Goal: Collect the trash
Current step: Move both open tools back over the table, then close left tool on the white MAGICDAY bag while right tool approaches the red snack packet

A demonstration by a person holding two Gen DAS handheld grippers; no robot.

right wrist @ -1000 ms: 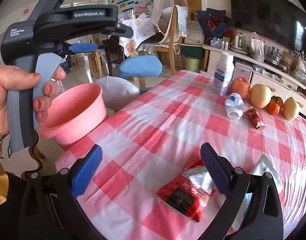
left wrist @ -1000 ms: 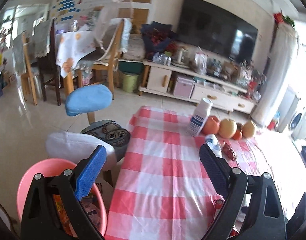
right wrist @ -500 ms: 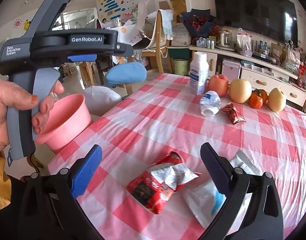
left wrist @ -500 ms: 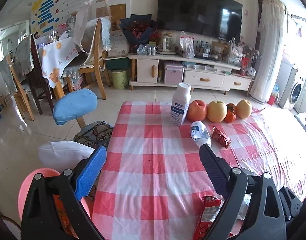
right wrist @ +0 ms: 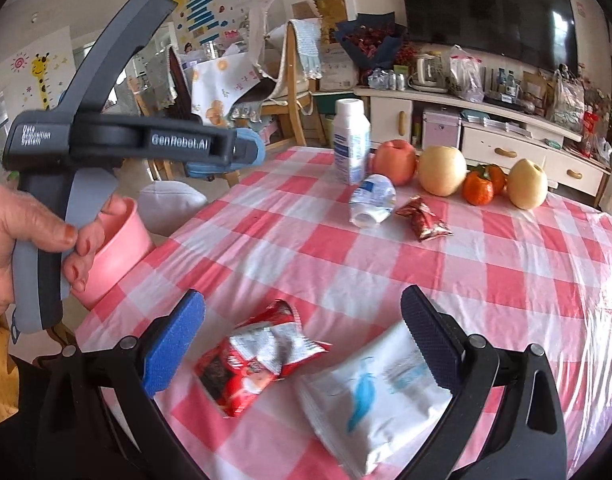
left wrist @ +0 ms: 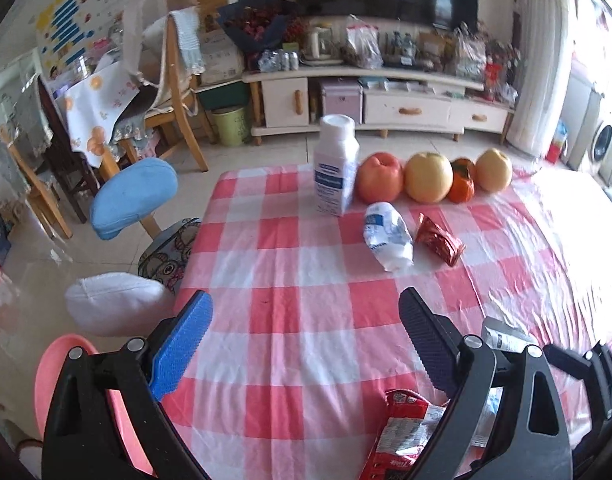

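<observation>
A torn red snack bag (right wrist: 258,360) and a white pouch with blue print (right wrist: 377,392) lie on the checked tablecloth (right wrist: 345,264) at its near edge. My right gripper (right wrist: 302,340) hovers open just above them. The red bag (left wrist: 401,432) also shows low in the left wrist view, under my open left gripper (left wrist: 306,336), which holds nothing. Farther back lie a crushed clear bottle (left wrist: 387,236) and a small red wrapper (left wrist: 439,240). A pink basin (right wrist: 114,256) sits off the table's left edge, below a hand (right wrist: 26,248) holding the left gripper's body.
A white milk bottle (left wrist: 335,164) stands at the far edge beside an apple (left wrist: 379,178), two pears (left wrist: 427,178) and a persimmon (left wrist: 461,186). A blue-backed child's chair (left wrist: 134,196) and a white cushion (left wrist: 114,308) stand left of the table.
Both grippers have moved forward and lower over the table. The red bag and white pouch now lie closer under the right gripper. The left gripper swung right, from the basin toward the tabletop.
</observation>
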